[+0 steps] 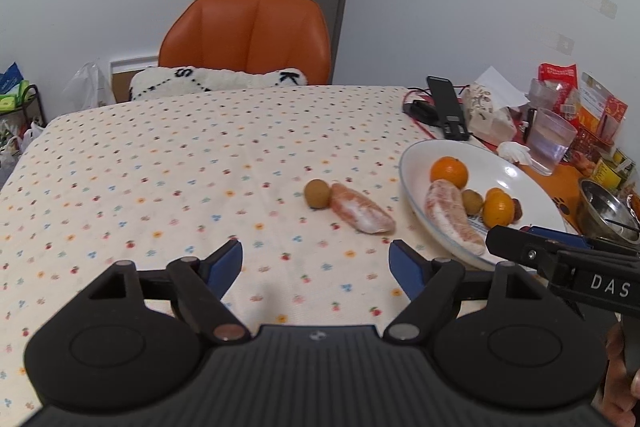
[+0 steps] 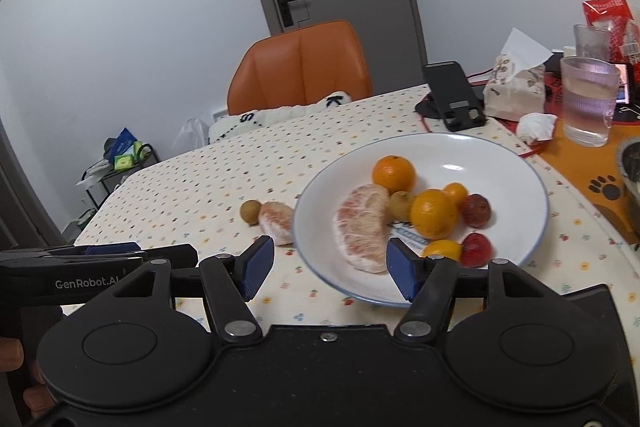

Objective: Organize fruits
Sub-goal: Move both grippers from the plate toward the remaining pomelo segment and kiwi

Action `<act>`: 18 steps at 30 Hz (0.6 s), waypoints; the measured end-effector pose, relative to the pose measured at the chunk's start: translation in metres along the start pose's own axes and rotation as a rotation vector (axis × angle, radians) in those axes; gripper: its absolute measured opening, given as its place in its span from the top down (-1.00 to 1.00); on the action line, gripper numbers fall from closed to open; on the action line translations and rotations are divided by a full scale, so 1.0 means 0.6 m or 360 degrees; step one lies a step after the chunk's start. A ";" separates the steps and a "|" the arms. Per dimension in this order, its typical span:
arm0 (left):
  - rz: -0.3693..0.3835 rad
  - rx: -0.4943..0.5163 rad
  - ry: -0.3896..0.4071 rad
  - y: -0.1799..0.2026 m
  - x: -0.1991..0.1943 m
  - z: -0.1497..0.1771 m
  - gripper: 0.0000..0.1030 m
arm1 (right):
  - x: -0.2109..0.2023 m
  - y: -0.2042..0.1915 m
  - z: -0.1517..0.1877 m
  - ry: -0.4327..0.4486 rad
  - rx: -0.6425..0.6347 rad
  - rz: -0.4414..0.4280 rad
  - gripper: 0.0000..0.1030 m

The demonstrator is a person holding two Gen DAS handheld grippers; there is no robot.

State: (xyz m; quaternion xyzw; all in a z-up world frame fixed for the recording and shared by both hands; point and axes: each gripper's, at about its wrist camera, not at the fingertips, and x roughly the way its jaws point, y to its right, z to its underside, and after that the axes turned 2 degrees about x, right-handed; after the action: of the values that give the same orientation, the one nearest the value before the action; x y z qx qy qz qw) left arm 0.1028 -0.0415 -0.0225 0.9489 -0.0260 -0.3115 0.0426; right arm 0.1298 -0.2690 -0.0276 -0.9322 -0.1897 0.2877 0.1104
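Observation:
A white plate [image 2: 508, 163] [image 1: 516, 179] holds an orange [image 2: 394, 173], a peeled pomelo wedge [image 2: 362, 227], a kiwi, smaller oranges and two red fruits. On the dotted tablecloth left of the plate lie a loose kiwi [image 1: 317, 193] [image 2: 250, 212] and a second pomelo wedge [image 1: 362, 213] [image 2: 277, 221], touching each other. My left gripper [image 1: 316, 265] is open above the cloth, short of the loose fruit. My right gripper [image 2: 330, 263] is open over the plate's near rim, nothing between its fingers. The right gripper's side shows at the right edge of the left wrist view.
An orange chair [image 1: 246, 35] with a white cushion stands at the table's far side. At the right are a black phone [image 2: 454, 95], a tissue pack [image 2: 514, 91], a plastic cup [image 2: 588, 99], a crumpled tissue, snack packets and a metal bowl [image 1: 604, 215].

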 end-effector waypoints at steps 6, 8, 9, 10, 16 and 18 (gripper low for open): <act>-0.0010 -0.0048 0.0009 -0.025 -0.007 0.005 -0.62 | 0.008 -0.024 0.002 -0.0021 -0.0031 -0.0034 -0.33; -0.0027 -0.0055 0.0009 -0.031 -0.009 0.006 -0.65 | 0.009 -0.029 0.004 -0.0029 -0.0040 -0.0052 -0.38; -0.0033 -0.0059 0.0006 -0.035 -0.010 0.007 -0.65 | 0.010 -0.033 0.004 -0.0032 -0.0045 -0.0060 -0.39; -0.0039 -0.0065 0.0003 -0.038 -0.010 0.008 -0.67 | 0.011 -0.036 0.005 -0.0036 -0.0050 -0.0066 -0.40; -0.0065 -0.0104 -0.0004 -0.061 -0.012 0.016 -0.69 | 0.021 -0.053 0.007 -0.0051 -0.0082 -0.0071 -0.42; -0.0071 -0.0117 -0.0006 -0.068 -0.012 0.018 -0.69 | 0.024 -0.059 0.008 -0.0047 -0.0094 -0.0070 -0.42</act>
State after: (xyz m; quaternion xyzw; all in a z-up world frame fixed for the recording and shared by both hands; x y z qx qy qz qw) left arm 0.0917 -0.0013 -0.0307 0.9465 0.0066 -0.3148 0.0705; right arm 0.1277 -0.2304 -0.0273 -0.9264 -0.2203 0.2930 0.0862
